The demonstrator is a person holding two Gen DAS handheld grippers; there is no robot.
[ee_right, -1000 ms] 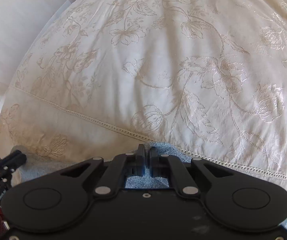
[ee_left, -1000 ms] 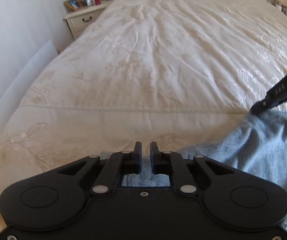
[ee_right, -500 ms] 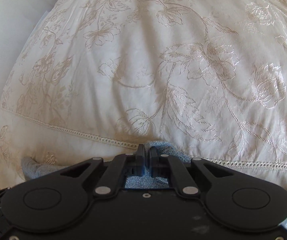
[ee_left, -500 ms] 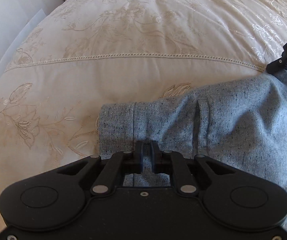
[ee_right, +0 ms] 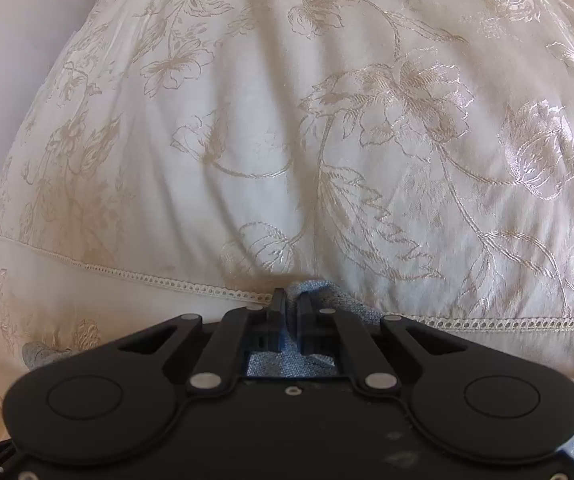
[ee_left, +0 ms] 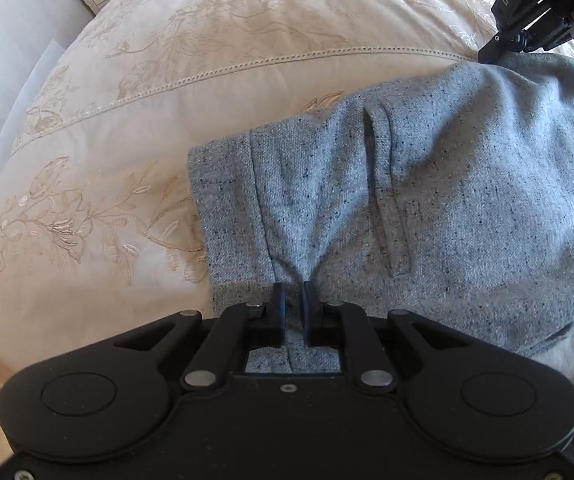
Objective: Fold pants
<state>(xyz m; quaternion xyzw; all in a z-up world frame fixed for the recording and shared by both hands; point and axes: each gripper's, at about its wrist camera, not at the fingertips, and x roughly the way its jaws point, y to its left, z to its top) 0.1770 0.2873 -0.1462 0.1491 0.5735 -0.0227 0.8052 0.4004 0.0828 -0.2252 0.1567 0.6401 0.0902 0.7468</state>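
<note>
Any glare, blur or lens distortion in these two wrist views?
Left wrist: fisheye bows the bedspread; grey pants sharp, shadowed at lower right. Right wrist: sunlight sheens the embroidered flowers at right; pants barely visible at the right gripper; slight softness overall.

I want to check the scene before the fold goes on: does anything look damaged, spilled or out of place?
Nothing stands out. The grey pants lie on the cream bedspread, only bunched where the left gripper and right gripper pinch the cloth.
</note>
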